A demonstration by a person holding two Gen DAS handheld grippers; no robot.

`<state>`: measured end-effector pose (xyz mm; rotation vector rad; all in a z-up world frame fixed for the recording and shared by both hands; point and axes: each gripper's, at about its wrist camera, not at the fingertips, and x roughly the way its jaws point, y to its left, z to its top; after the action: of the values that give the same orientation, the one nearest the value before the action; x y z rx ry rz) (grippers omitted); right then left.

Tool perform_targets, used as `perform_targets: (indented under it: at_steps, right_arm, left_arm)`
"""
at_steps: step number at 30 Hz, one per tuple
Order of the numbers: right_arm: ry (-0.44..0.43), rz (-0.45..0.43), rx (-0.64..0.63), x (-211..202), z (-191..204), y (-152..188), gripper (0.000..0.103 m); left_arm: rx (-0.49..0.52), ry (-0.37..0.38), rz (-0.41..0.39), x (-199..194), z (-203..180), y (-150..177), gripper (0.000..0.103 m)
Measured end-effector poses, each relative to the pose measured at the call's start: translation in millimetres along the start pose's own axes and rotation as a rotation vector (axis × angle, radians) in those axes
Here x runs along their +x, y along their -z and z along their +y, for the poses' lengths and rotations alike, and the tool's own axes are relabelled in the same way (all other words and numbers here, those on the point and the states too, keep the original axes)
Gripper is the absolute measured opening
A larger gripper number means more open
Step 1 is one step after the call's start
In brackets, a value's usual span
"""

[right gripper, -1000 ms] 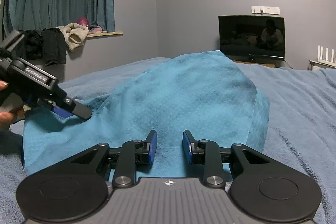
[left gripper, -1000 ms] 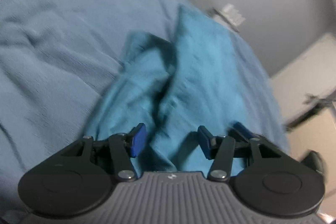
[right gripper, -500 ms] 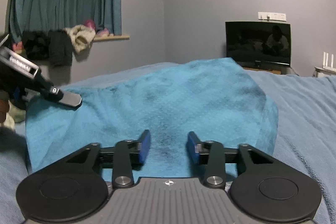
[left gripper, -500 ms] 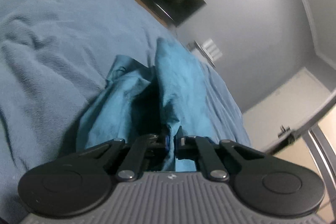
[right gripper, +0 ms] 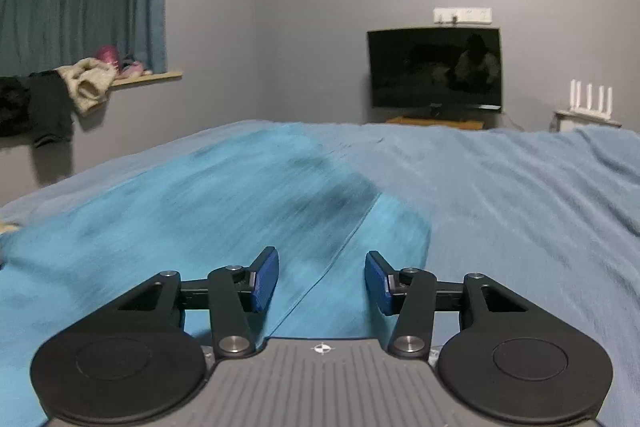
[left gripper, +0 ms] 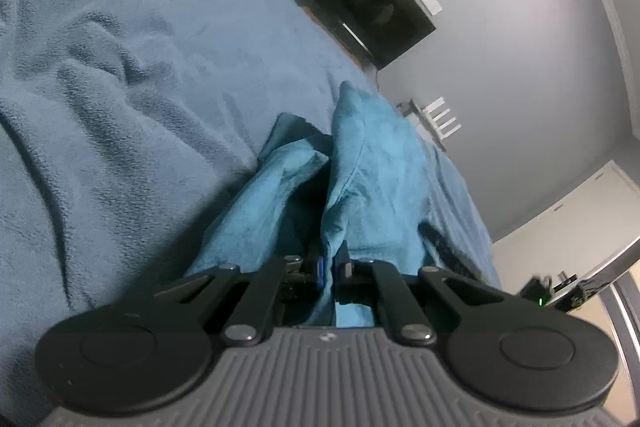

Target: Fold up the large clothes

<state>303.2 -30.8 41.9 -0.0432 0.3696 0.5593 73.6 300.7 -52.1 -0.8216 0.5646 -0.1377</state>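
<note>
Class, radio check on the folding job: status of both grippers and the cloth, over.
Left gripper shut on teal cloth. Right gripper open, pads clear, above the cloth's edge. Cloth bunched on blue blanket, fold not done. Nothing in the way.

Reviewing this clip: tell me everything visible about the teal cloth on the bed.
The teal cloth looks like soft terry fabric, brighter than the blue blanket it lies on. It is rumpled and partly folded, one straight edge running diagonally. The left gripper is shut on a raised fold; the right gripper is open above it.
</note>
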Motion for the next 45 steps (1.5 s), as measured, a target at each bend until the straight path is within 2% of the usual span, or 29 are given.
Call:
perform_targets:
  at_steps: [7,8,10,11,12,15,17,19,22,27,29,31,35,37,41,45]
  right_arm:
    - [0.095,0.007,0.061,63,-41,-17,0.052]
    - [0.088,0.017,0.119,69,-53,-20,0.055]
    - [0.041,0.061,0.299,76,-82,-23,0.077]
    - [0.014,0.091,0.374,78,-94,-22,0.081]
    - [-0.034,0.138,0.452,80,-108,-17,0.086]
    - [-0.275,0.27,0.713,89,-146,10,0.097]
    - [-0.446,0.352,0.894,102,-164,35,0.098]
    - [-0.545,0.354,0.937,110,-169,48,0.097]
    - [-0.608,0.374,0.933,128,-162,53,0.103]
    - [-0.543,0.405,0.876,158,-134,42,0.103]
    - [-0.504,0.379,0.86,155,-132,39,0.092]
    - [-0.447,0.324,0.801,142,-127,32,0.072]
    - [-0.361,0.242,0.774,108,-125,14,0.065]
    - [-0.347,0.236,0.799,90,-138,7,0.062]
    - [-0.288,0.233,0.756,58,-178,-6,0.062]
    - [-0.202,0.24,0.701,15,-224,-28,0.062]
  left_arm:
    - [-0.003,-0.023,0.025,8,9,1,0.0]
    - [-0.002,-0.029,0.028,11,9,1,0.0]
    - [-0.002,-0.033,0.03,14,11,0,0.0]
    - [-0.005,-0.03,0.032,15,12,-1,0.0]
    - [-0.01,-0.027,0.034,17,14,0,0.0]
    - [-0.021,-0.019,0.039,15,15,1,0.0]
    - [-0.026,-0.014,0.04,15,18,1,0.0]
    - [-0.025,-0.013,0.041,16,18,1,0.0]
    - [-0.024,-0.012,0.041,17,19,1,0.0]
    - [-0.035,-0.025,0.037,17,20,2,0.0]
    - [-0.041,-0.024,0.041,20,22,2,0.0]
    - [-0.016,-0.05,0.05,24,18,3,0.0]
    - [0.104,-0.092,0.06,39,-7,4,0.0]
    - [0.189,-0.113,0.076,52,-28,8,0.0]
    - [0.367,-0.122,0.132,93,-85,27,0.0]
    - [0.44,-0.117,0.179,138,-128,45,0.0]
